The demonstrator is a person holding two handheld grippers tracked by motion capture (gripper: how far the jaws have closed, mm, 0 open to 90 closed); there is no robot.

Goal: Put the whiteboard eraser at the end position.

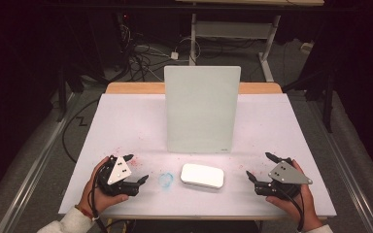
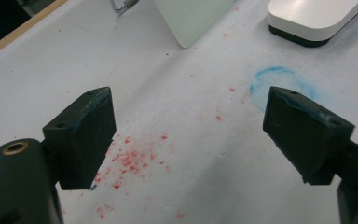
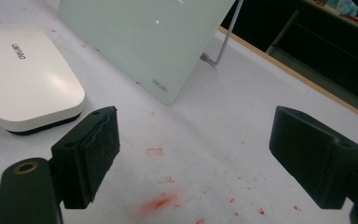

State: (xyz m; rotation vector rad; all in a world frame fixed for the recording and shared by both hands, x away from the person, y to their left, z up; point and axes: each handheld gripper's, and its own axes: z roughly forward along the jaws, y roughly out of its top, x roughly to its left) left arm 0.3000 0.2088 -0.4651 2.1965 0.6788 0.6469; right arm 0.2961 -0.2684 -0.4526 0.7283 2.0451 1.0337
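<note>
A white eraser block (image 1: 202, 175) with a dark underside lies flat on the white table (image 1: 126, 121), near the front edge and about midway between the two tongs. In the right gripper view its top carries small grey lettering (image 3: 17, 50), too small and turned to read for sure. Just beyond it, toward the far side, a pale green glass board (image 1: 201, 109) stands tilted back on a wire prop (image 3: 223, 44); a small brand mark that looks like "deli" sits at its lower corner (image 3: 159, 85).

The left tongs (image 1: 137, 168) rest at the near left of the table, jaws spread wide and holding nothing. The right tongs (image 1: 261, 165) rest at the near right, likewise spread wide and empty. Both are apart from the eraser block.

A faint blue ring smudge (image 1: 165, 179) marks the table just left of the eraser block. Red specks (image 2: 130, 158) lie scattered under the left tongs, and a red smear (image 3: 161, 201) lies by the right tongs.
</note>
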